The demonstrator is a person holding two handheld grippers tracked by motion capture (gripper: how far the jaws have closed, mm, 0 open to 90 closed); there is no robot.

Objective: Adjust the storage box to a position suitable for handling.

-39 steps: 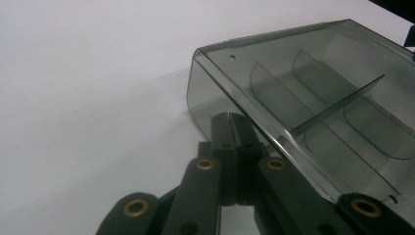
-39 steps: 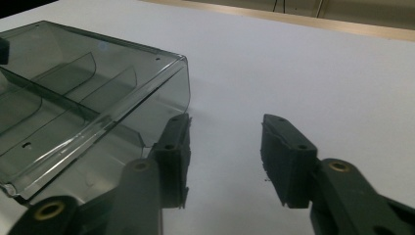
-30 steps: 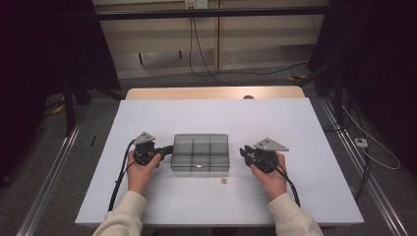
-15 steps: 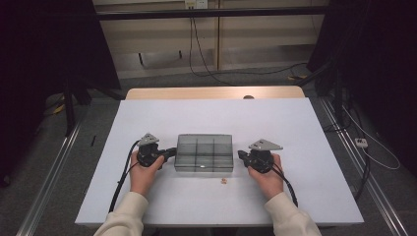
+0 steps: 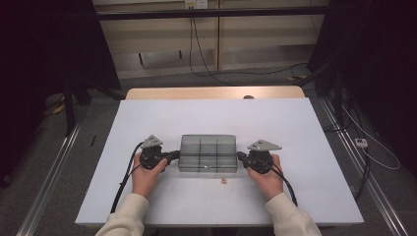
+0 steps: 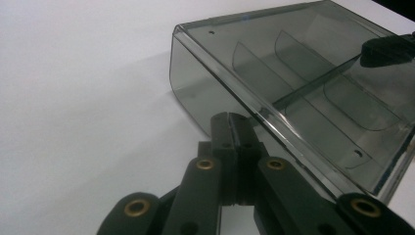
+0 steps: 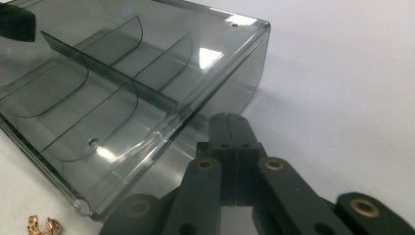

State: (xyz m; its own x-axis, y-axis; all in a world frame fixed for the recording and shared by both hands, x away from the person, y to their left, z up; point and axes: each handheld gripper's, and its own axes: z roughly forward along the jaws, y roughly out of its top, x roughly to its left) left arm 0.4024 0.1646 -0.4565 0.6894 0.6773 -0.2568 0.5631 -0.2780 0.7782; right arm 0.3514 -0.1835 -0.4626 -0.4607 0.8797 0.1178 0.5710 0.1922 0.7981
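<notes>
A smoky clear compartment box [image 5: 208, 152] with its lid shut lies in the middle of the white table [image 5: 295, 128]. My left gripper [image 5: 172, 156] is shut, and its tips press against the box's left end wall [image 6: 195, 98]. My right gripper [image 5: 241, 157] is shut too, with its tips against the right end wall [image 7: 230, 83]. Nothing sits between either pair of jaws. Inside the box [image 7: 122, 88], curved dividers form several compartments that look bare. A small gold piece [image 5: 223, 181] lies on the table just in front of the box, also seen as the gold piece [image 7: 41, 226].
The person's hands and cream sleeves [image 5: 128, 216] reach in from the near edge. Cables trail from both grippers. A wooden strip [image 5: 211, 92] borders the table's far side, and dark stands flank it.
My left gripper has shifted a little to the right, and the box has slid slightly right with it. The right gripper has closed in on the box's right end.
</notes>
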